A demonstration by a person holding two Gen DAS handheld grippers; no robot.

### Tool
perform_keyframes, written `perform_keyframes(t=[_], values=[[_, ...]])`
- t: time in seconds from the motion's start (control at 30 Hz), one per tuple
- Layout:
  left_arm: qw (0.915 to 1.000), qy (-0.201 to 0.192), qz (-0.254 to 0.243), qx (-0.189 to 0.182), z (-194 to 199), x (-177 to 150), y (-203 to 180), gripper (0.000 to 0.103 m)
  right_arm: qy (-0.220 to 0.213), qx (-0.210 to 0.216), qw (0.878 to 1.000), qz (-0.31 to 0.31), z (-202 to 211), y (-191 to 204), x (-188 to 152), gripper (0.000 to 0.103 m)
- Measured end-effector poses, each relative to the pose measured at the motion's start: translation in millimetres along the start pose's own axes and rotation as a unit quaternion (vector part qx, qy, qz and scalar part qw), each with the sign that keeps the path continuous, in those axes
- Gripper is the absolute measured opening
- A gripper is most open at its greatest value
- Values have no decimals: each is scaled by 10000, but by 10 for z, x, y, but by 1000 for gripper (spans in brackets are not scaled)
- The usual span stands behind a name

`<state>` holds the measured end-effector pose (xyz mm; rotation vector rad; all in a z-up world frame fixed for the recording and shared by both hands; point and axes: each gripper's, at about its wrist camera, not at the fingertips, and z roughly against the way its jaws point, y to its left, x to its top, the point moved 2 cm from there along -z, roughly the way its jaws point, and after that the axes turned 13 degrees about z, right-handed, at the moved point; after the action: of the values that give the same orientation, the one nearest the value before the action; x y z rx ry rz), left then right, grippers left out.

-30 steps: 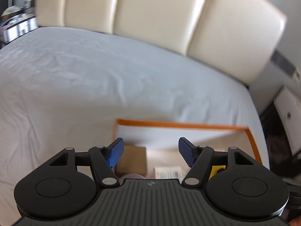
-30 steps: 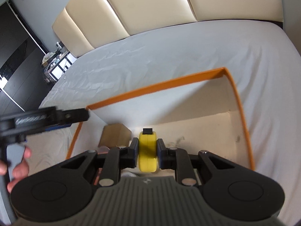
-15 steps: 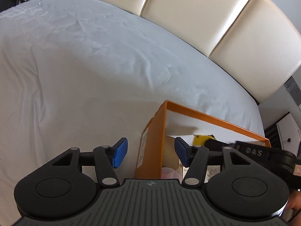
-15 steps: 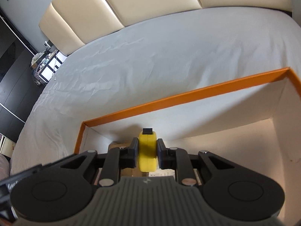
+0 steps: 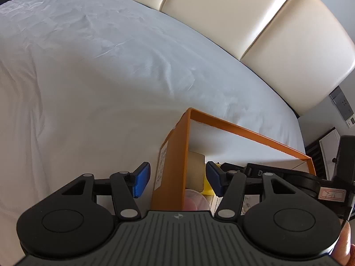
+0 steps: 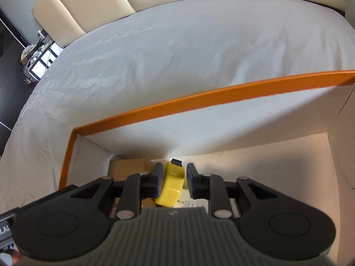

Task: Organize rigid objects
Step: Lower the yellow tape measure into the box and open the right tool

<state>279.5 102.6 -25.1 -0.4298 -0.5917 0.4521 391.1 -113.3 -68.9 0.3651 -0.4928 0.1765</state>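
Note:
An orange box with white inner walls lies on the bed. My right gripper is down inside it, jaws now parted, and a yellow tape measure lies tilted between them, leaning toward the left finger, beside a brown cardboard box. My left gripper is open and empty, its fingers straddling the orange box's left wall. In the left wrist view the brown box, a bit of yellow and my right gripper show inside.
A white sheet covers the bed, with a cream padded headboard behind. A clear round container and printed paper lie in the box. A nightstand stands at the far left and white furniture at the right.
My right gripper has lowered deeper into the box and opened; the tape measure now tilts loose between the fingers. My left gripper has barely shifted along the box's left wall.

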Motion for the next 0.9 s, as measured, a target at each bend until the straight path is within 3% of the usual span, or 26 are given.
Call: perform_keyframes(t=[0.1,0.3,0.47,0.63,0.83,0.9], values=[[10000,29,55,-1,-26,14,14,67,18,96,9999,31,44,12,-30,35],[9999,73,74,-35,-25,21,22,67,185,349,9989,265,66,102,-137,35],[9999,55,155,-32,-27,34,48,67,158,-6,9933,1142,76,171,-146,42],[9996,114,239,-102,-44,55,65,67,653,203,9787,1937,-63,284,-170,47],[9993,116,323,-129,-29,79,97,67,789,-277,9555,2827,-197,430,-154,47],[9992,103,366,-147,-15,89,116,67,856,-160,9586,2710,-225,373,-92,37]])
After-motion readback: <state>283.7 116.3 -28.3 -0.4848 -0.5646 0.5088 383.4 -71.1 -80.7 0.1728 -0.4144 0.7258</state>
